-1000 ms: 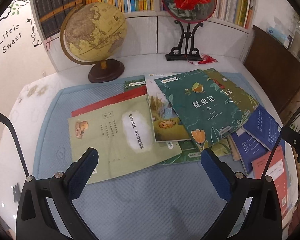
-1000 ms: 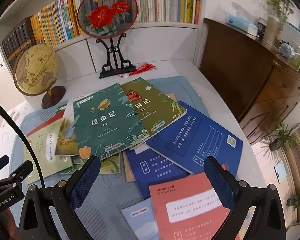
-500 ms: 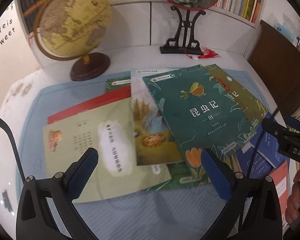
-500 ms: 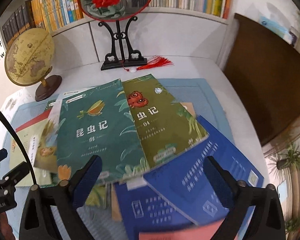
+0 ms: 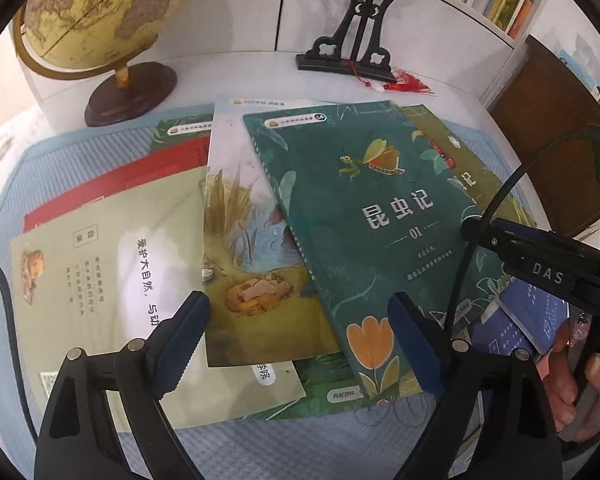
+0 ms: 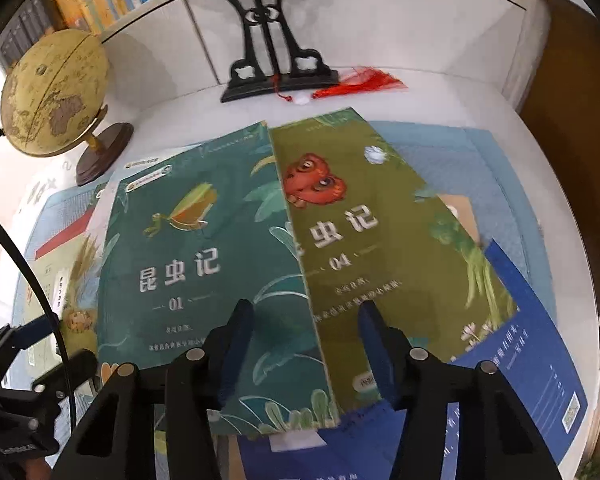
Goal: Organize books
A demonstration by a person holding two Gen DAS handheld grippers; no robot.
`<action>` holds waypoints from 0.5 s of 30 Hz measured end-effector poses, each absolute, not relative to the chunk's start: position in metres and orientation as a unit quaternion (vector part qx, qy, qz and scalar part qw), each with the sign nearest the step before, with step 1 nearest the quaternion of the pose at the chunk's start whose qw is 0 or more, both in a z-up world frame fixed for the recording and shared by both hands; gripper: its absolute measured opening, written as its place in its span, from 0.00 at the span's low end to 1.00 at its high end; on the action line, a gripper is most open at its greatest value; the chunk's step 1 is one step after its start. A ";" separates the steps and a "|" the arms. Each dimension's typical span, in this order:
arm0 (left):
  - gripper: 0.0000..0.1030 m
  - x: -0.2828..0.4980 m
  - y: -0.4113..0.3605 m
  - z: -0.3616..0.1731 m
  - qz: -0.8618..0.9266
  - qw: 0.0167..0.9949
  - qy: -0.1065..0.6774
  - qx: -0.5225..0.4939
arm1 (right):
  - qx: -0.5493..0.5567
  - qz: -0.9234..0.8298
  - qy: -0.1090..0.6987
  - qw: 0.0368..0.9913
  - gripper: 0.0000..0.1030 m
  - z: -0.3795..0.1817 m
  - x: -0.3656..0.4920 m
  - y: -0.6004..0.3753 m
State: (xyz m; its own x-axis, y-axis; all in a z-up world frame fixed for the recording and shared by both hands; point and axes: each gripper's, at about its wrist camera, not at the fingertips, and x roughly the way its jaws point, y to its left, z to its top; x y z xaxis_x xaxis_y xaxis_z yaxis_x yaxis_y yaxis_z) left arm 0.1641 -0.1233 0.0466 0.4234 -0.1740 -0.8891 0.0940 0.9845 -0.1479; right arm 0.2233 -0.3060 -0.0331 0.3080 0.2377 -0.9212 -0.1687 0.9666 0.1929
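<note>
Several thin books lie overlapping on a blue mat (image 5: 260, 440). A dark green book marked 01 (image 5: 371, 216) (image 6: 204, 264) lies on top, partly over an olive book marked 04 (image 6: 379, 240). My left gripper (image 5: 296, 320) hangs low over a reed picture book (image 5: 252, 248). Its jaws are wide and closing slightly, with the pads off the covers. A pale green booklet (image 5: 100, 280) lies under its left finger. My right gripper (image 6: 305, 312) hovers over the seam between the green and olive books. Its jaws are closing and half narrowed, with nothing pinched between them.
A globe (image 5: 96, 12) and a black fan stand (image 5: 359, 40) with a red tassel stand behind the books. A red book (image 5: 140, 176) and a blue book (image 6: 531, 352) lie at the pile's edges. A brown wooden cabinet (image 6: 571, 120) borders the table on the right.
Both grippers have dropped and moved in closer over the books. The right jaws have narrowed a lot and the left jaws slightly. No book has moved.
</note>
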 end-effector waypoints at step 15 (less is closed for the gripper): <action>0.74 0.127 -0.117 0.048 -0.116 0.839 0.531 -0.037 | 0.006 0.180 0.584 0.792 0.45 -0.032 0.161 -0.268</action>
State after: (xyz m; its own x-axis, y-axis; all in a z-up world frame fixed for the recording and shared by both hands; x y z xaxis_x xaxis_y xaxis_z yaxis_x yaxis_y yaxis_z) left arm 0.1272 -0.1168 0.0484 0.4102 -0.2338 -0.8815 0.1547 0.9704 -0.1854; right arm 0.1610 -0.2683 -0.0321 0.2533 0.2914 -0.9225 -0.2780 0.9352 0.2191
